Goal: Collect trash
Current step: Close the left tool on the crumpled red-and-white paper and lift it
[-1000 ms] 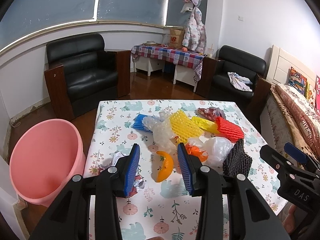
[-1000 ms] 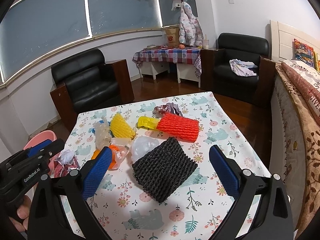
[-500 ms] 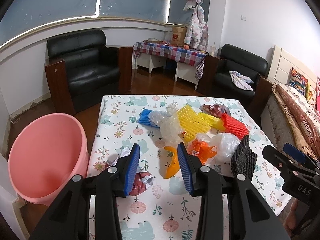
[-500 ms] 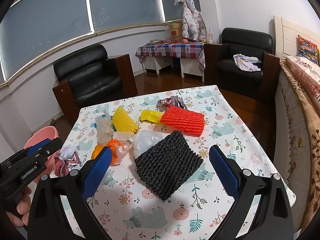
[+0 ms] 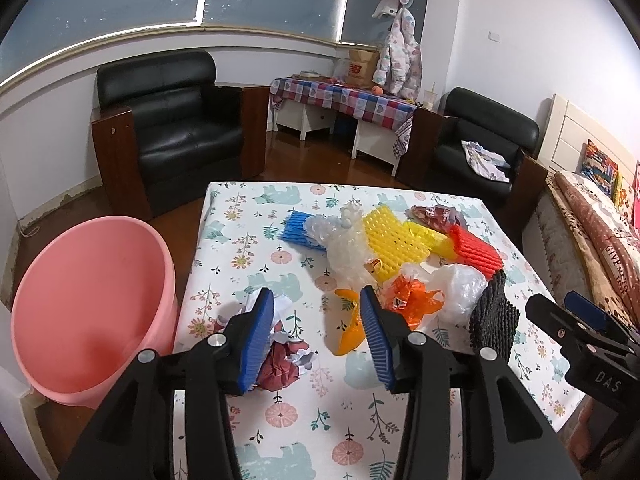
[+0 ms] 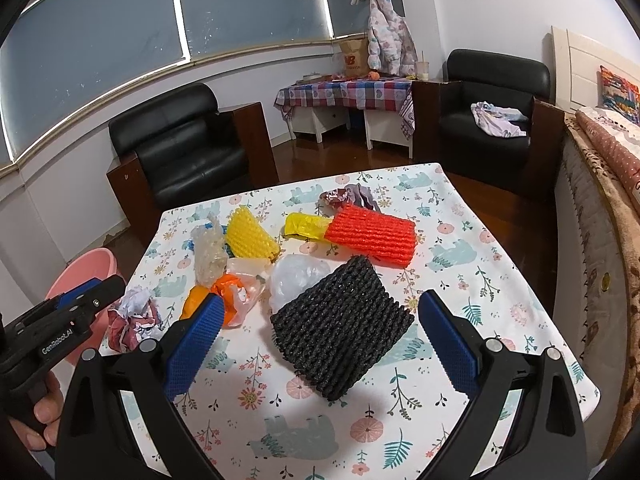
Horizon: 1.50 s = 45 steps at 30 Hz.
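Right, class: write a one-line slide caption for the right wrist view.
Open right hand-held gripper poised over black foam netting amid trash on a floral tablecloth.

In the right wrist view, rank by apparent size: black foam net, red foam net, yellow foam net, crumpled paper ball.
1. black foam net, though nearest the camera
2. red foam net
3. yellow foam net and crumpled paper ball: too alike to rank

The worktop [image 6: 460,240] cloth is white with pastel bears and pink flowers, and the bucket [image 5: 88,312] beside it is plain pink. On it: black net [image 6: 344,324], red net [image 6: 370,234], yellow net [image 6: 250,234], blue net [image 5: 298,230], orange bag [image 5: 412,300].
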{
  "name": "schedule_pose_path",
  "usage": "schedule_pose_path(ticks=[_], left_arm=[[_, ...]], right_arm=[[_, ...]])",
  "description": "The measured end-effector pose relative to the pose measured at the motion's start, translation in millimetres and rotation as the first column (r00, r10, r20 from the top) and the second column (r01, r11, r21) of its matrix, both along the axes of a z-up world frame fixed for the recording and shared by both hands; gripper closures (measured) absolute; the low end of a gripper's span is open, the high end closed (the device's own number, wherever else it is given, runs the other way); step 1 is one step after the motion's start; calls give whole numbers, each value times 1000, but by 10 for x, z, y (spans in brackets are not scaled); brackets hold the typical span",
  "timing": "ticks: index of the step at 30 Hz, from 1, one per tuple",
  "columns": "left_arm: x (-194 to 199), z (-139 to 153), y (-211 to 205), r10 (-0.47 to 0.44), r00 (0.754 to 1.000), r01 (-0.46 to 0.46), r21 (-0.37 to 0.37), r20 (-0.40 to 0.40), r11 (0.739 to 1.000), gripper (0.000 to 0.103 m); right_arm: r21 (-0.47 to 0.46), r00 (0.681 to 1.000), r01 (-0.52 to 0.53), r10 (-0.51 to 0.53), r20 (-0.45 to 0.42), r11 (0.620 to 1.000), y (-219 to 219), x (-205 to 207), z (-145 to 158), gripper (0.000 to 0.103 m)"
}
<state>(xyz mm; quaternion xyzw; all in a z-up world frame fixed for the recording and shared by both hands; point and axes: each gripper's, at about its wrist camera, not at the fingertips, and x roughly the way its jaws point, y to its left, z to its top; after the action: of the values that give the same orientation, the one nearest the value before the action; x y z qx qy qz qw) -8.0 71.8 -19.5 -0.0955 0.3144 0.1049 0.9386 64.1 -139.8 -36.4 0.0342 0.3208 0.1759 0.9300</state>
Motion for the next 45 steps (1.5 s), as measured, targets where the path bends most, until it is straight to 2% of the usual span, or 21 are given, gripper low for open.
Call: schedule_pose_path(ticks=[5,17,23,26,31,37,41,45], left_arm=[[8,-29,-6,-17,1000,17,4,-3,1000,54],[-147,-172,151,-68,997,68,5,-24,998,54],[-193,-361,294,-55,995,56,14,-88,998,54],[-152,-418,323,-54,993,54,3,-104,999,54],[-50,-517,292,-53,991,58,33,-119,998,54],[-6,-499,304,-36,992,44,68,-118,997,52],[-133,-290,311,-94,995,95,43,-28,995,52],[-124,-351,443,-60,996,64,49,-68,997,52]], right_arm=[[5,1000,-3,3,-13,1000,-16,16,-33,5],[40,998,-37,39,-48,998,-115,77,-128,5],[59,992,-104,107,-66,993,-59,82,-178,8],[72,986,-152,156,-60,986,16,63,-171,11],[83,971,-228,233,-53,970,148,43,-151,14],[97,957,-277,284,-63,956,261,53,-147,15],[97,950,-299,306,-66,949,341,69,-147,15],[98,941,-323,331,-74,941,443,69,-153,15]])
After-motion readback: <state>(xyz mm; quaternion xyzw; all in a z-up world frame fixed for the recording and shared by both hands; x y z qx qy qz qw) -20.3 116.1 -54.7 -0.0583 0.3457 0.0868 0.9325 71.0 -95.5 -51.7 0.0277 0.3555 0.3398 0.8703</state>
